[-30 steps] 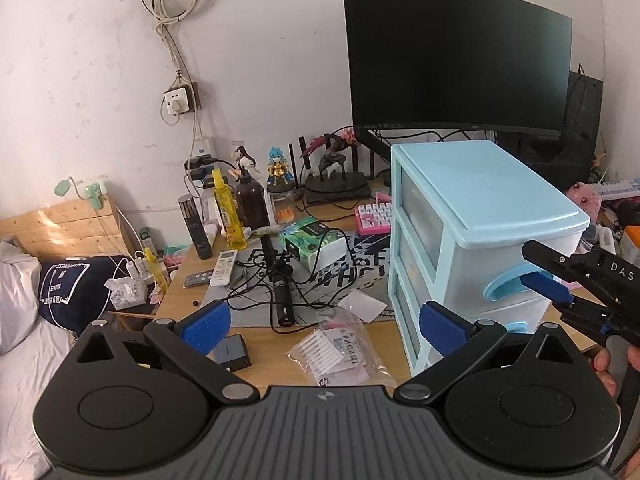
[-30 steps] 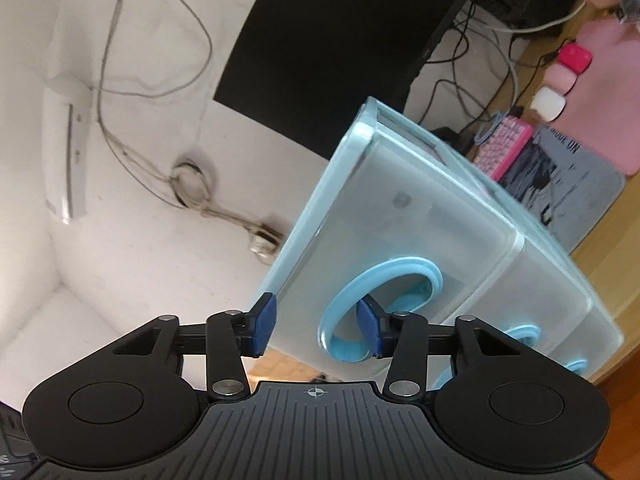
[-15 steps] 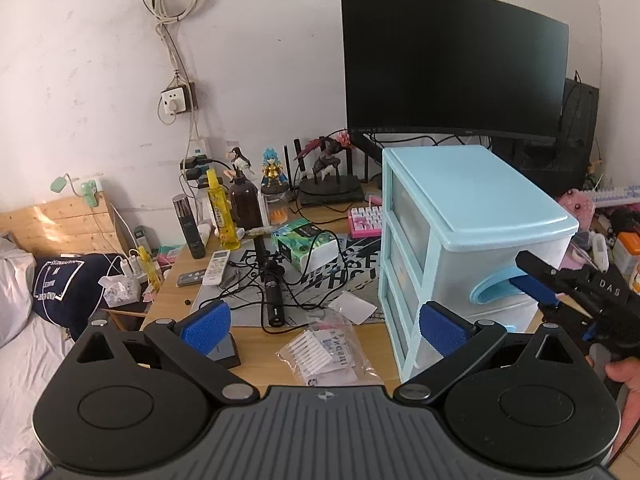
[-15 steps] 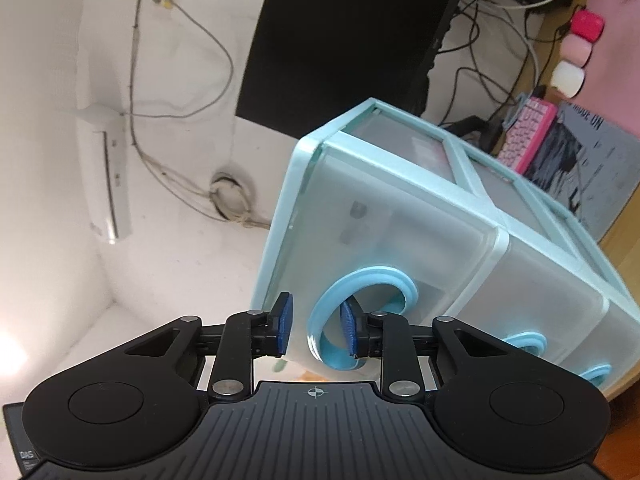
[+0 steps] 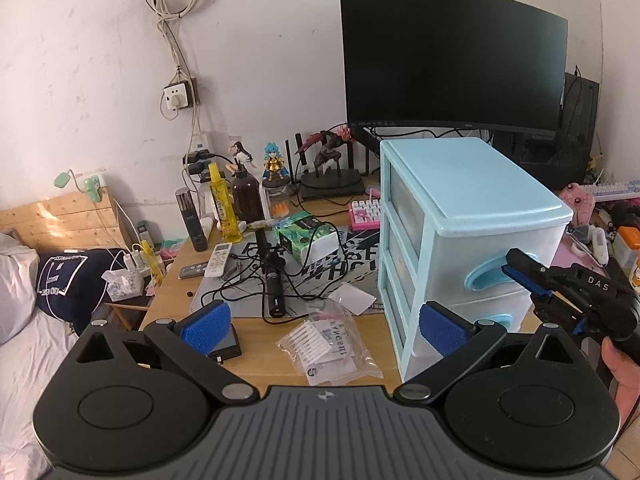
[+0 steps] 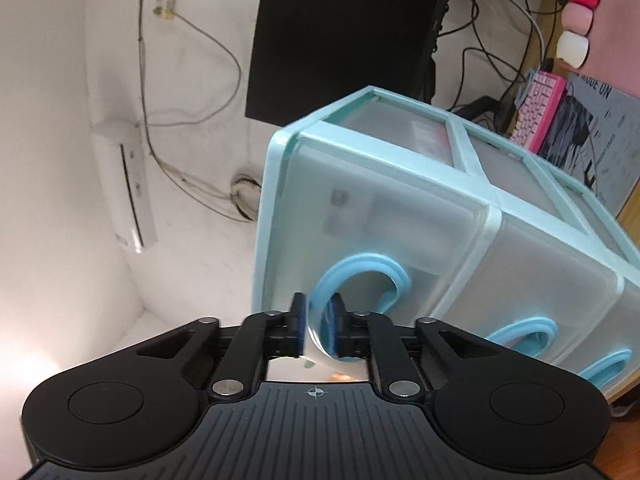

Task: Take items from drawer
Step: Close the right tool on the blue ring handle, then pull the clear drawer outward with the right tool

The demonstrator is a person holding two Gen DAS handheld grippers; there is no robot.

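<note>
A light-blue drawer unit [image 5: 472, 216] with three frosted drawers stands on the desk in front of the monitor. In the right wrist view my right gripper [image 6: 318, 330] is shut on the blue ring handle [image 6: 360, 280] of the top drawer [image 6: 372, 232], its pads clamping the ring's near rim. The left wrist view shows that same right gripper [image 5: 520, 272] at the top handle [image 5: 486, 276], held by a hand. My left gripper [image 5: 324, 322] hangs open above the desk's front edge, left of the unit, with nothing between its fingers. All three drawers look closed.
A plastic bag of small items [image 5: 332, 344], a black box [image 5: 224, 344], cables, a remote [image 5: 219, 259], bottles [image 5: 222, 204], a green box [image 5: 308, 240], figurines and a pink keyboard [image 5: 366, 214] crowd the desk. A monitor [image 5: 452, 60] stands behind. A bed [image 5: 24, 320] lies at left.
My right gripper's fingers have closed from open onto the top drawer's ring handle. The left gripper drew back slightly and stayed open.
</note>
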